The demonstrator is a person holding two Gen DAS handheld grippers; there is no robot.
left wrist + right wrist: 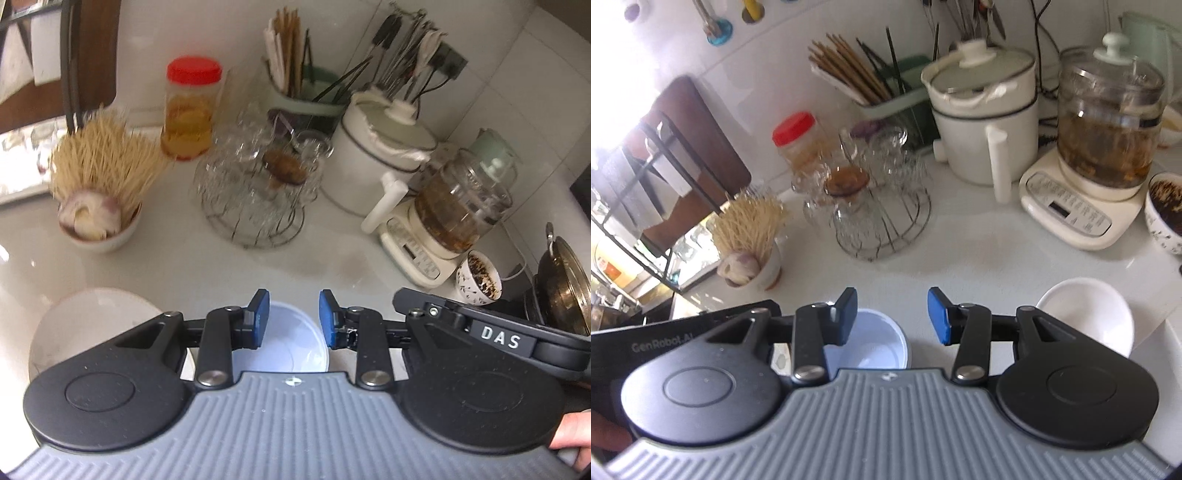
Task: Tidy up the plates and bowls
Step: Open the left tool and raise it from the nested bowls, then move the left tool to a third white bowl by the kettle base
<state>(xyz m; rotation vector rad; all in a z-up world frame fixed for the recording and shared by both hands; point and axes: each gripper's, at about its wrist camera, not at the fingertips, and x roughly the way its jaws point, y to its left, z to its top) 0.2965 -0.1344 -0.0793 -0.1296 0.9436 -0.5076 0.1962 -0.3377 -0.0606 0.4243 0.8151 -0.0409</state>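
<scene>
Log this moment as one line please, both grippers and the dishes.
left gripper: open, empty | right gripper: open, empty | pale blue bowl: on counter below both | white bowl: right | plate: left

A home kitchen: a white counter [960,258] crowded with chopsticks [846,70], a cooking pot [982,122] and a glass kettle [1108,122].

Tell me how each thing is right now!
Pale blue plastic bowl: upright, empty.
White ceramic bowl: upright, empty.
Red-lidded clear jar: closed.
White lidded pot: lid on.
Glass kettle: holds brown liquid.
Left tongs: open, holding nothing.
Right tongs: open, holding nothing.
</scene>
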